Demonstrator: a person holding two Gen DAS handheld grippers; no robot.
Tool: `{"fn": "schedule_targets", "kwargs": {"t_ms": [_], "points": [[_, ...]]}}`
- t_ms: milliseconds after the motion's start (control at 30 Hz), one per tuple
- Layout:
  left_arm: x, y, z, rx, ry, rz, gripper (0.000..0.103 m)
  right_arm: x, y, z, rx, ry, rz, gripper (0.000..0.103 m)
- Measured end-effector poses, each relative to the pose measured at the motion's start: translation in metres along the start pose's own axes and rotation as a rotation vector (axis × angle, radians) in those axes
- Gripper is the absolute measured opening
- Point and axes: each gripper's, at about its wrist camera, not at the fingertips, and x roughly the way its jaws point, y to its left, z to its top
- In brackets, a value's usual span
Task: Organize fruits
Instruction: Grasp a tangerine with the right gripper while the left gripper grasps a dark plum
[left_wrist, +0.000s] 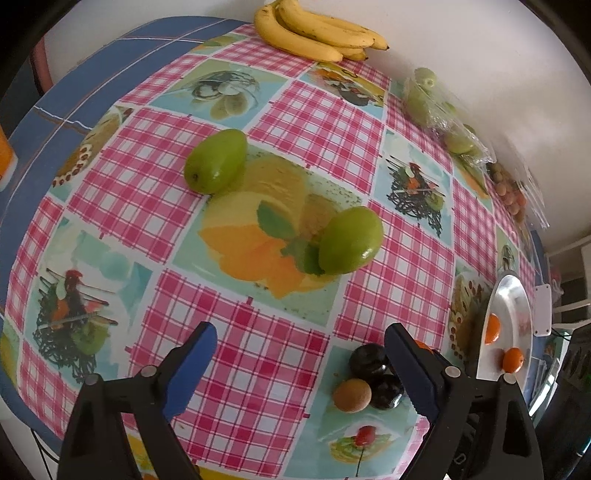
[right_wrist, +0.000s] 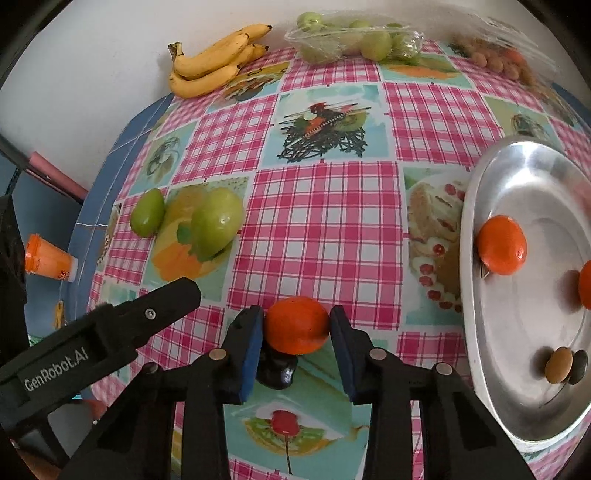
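My right gripper (right_wrist: 297, 330) is shut on an orange mandarin (right_wrist: 297, 325), with both blue pads against its sides; a dark plum (right_wrist: 275, 369) lies just beneath it. A metal tray (right_wrist: 535, 184) at the right holds two mandarins (right_wrist: 502, 245), a brown fruit (right_wrist: 558, 365) and a dark one. My left gripper (left_wrist: 301, 332) hangs open over the tablecloth with nothing between its fingers. Two green mangoes (left_wrist: 216, 160) (left_wrist: 351, 240) lie ahead of it. Two dark plums (left_wrist: 369, 360) and a brown kiwi-like fruit (left_wrist: 352, 395) sit by its right finger.
Bananas (right_wrist: 218, 59) lie at the table's far edge by the wall. Beside them are a clear bag of green fruit (right_wrist: 354, 40) and a bag of small brown fruit (right_wrist: 495, 59). An orange cup (right_wrist: 48, 262) stands past the table's left edge.
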Motion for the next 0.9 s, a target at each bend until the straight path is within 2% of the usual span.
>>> {"fn": "schedule_targets", "kwargs": {"t_ms": [133,333,500,900], "points": [[0.004,-0.007,-0.002,0.020,0.014,-0.013,0.089,-0.005,-0.001,-0.001,0.007,0.003,-0.012,0.038],[0.011,-0.019,-0.005,0.038,0.040,-0.050,0.076,-0.015,-0.008,-0.002,0.020,-0.006,-0.037,0.038],[0.019,-0.025,-0.007,0.048,0.061,-0.039,0.067,-0.020,-0.014,-0.004,0.029,-0.003,-0.059,0.038],[0.026,-0.039,-0.012,0.057,0.098,-0.106,0.034,-0.023,-0.021,-0.007,0.028,0.019,-0.086,0.038]]}}
